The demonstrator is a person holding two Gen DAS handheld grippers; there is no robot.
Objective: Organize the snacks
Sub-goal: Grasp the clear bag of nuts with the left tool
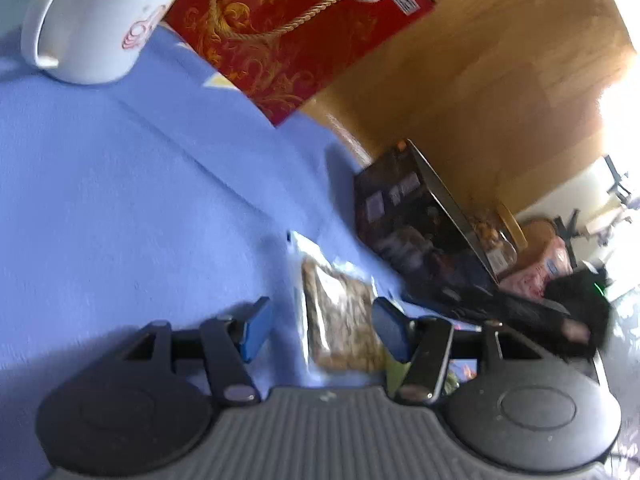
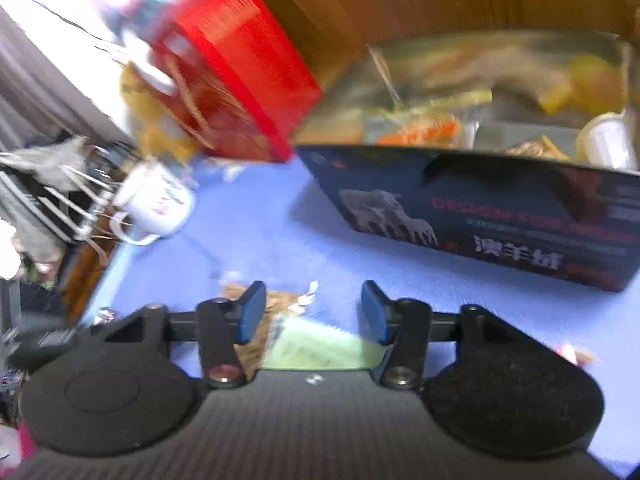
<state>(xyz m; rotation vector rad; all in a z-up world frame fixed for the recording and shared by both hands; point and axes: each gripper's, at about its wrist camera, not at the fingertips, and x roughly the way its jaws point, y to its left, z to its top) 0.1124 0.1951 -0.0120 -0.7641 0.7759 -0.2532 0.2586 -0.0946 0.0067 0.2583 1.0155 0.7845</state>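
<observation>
On blue tablecloth (image 1: 120, 184), white mug (image 1: 96, 20) sits near red box (image 1: 288, 40).

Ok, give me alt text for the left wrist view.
The open left gripper hovers over a clear snack packet lying on a blue tablecloth. A white mug and red box sit beyond.

Bright daylight blowing out the window area (image 1: 624, 92) in the left view, white glare top left in the right. Heavy motion blur on the red box (image 2: 240, 72), mug (image 2: 156, 204). Fisheye bending at edges, soft shadows on blue cloth (image 1: 120, 200).
</observation>
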